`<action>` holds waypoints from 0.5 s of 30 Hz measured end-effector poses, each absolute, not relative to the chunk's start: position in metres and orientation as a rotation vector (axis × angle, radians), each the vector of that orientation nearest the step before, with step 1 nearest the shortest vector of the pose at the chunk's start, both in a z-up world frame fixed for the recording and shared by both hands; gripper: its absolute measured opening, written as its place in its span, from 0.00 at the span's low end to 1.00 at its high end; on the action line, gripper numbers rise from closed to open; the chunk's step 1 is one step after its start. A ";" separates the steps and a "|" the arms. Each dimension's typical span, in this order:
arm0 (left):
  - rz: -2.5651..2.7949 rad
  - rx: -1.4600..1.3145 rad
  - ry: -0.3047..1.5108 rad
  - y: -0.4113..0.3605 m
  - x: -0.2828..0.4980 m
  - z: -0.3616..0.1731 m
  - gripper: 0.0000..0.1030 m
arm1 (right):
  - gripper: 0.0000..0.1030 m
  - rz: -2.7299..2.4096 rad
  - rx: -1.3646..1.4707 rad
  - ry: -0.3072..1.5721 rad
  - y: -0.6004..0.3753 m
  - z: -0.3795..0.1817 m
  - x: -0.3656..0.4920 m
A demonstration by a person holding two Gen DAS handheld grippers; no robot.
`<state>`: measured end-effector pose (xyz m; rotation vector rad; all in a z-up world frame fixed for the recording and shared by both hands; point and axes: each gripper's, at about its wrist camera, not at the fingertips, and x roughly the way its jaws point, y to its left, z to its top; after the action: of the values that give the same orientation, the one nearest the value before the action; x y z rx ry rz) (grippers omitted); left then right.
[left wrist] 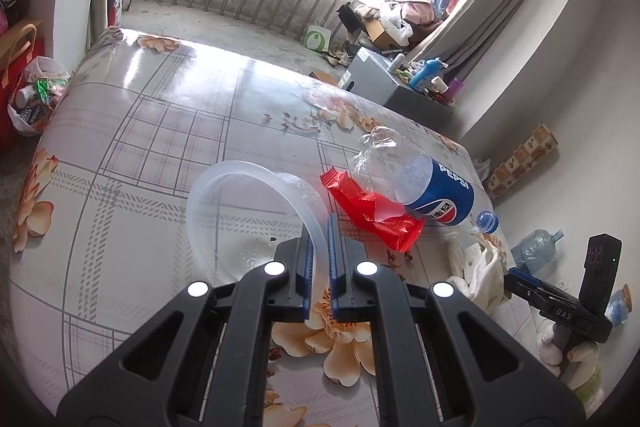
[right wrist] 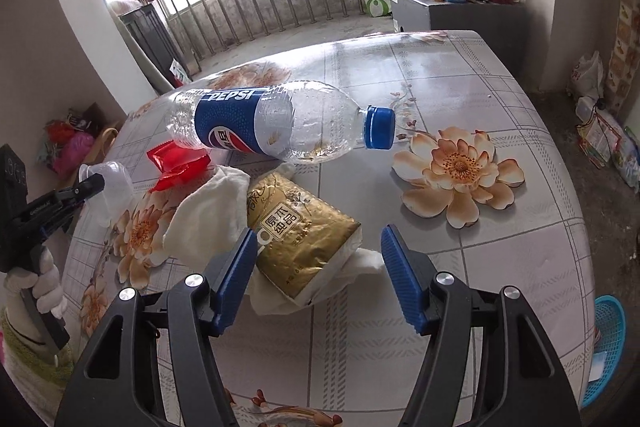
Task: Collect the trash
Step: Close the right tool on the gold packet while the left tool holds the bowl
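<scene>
A clear plastic cup (left wrist: 248, 211) lies on its side on the flowered table (left wrist: 140, 155), and my left gripper (left wrist: 320, 227) is shut on its rim. The right wrist view shows the same grip, the left gripper (right wrist: 94, 183) on the cup (right wrist: 116, 187). A red wrapper (left wrist: 372, 211) and an empty Pepsi bottle (left wrist: 432, 187) lie just right of the cup. My right gripper (right wrist: 320, 233) stands open with its jaws either side of a gold tissue pack (right wrist: 304, 243). The pack rests on crumpled white tissue (right wrist: 208, 219). Beyond it lies the Pepsi bottle (right wrist: 280, 127).
A blue plastic basket (right wrist: 608, 339) sits on the floor off the table's right edge. A filled plastic bag (left wrist: 36, 99) stands on the floor to the left. A grey cabinet (right wrist: 460, 15) with bottles stands behind the table. A water jug (left wrist: 536, 247) is on the floor.
</scene>
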<state>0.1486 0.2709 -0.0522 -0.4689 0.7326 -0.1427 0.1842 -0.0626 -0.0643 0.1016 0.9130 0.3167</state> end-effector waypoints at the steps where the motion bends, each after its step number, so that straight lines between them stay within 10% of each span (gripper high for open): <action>1: -0.141 -0.471 0.732 0.272 0.148 -0.052 0.05 | 0.65 0.334 0.080 0.914 -0.060 -0.065 0.185; 15: -0.131 -0.484 0.730 0.276 0.149 -0.051 0.04 | 0.69 0.474 0.021 0.936 -0.055 -0.074 0.202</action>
<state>0.1487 0.2755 -0.0510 -0.4838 0.7301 -0.1310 0.2021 -0.0550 -0.0737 0.0211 0.9355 0.4739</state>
